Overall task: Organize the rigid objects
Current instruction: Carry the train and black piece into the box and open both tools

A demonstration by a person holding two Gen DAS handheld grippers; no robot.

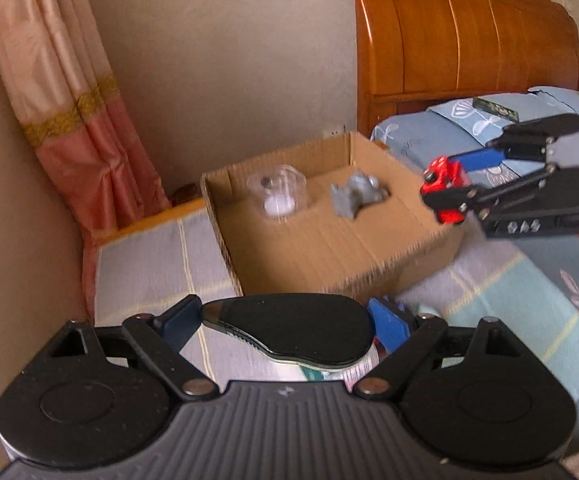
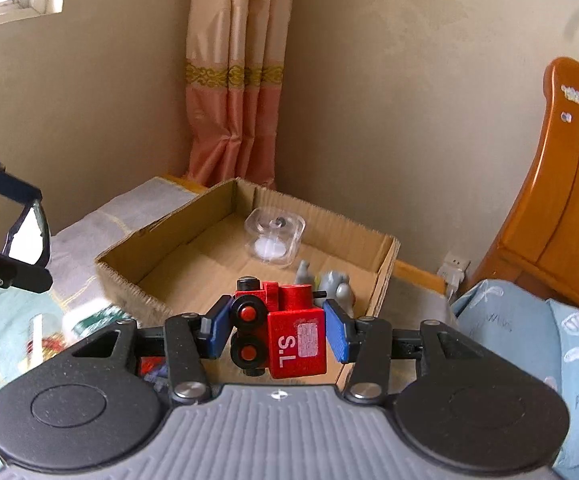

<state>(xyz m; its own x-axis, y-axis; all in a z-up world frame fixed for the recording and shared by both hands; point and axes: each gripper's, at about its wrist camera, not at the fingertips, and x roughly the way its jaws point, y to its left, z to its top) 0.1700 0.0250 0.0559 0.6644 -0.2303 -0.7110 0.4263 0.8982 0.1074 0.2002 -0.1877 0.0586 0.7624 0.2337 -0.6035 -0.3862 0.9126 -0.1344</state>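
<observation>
above the cardboard box near edge: right gripper clamped on one red toy train; left gripper gripping one black lens-shaped item; inside, one clear case, one grey figure, bare floor between.

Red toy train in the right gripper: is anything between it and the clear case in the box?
In the right wrist view, only bare box floor lies between the train and the clear case. The grey figure sits off to the right.

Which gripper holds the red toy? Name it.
The right gripper: its blue pads clamp the red toy train. The left gripper grips a black oval object instead.
</observation>
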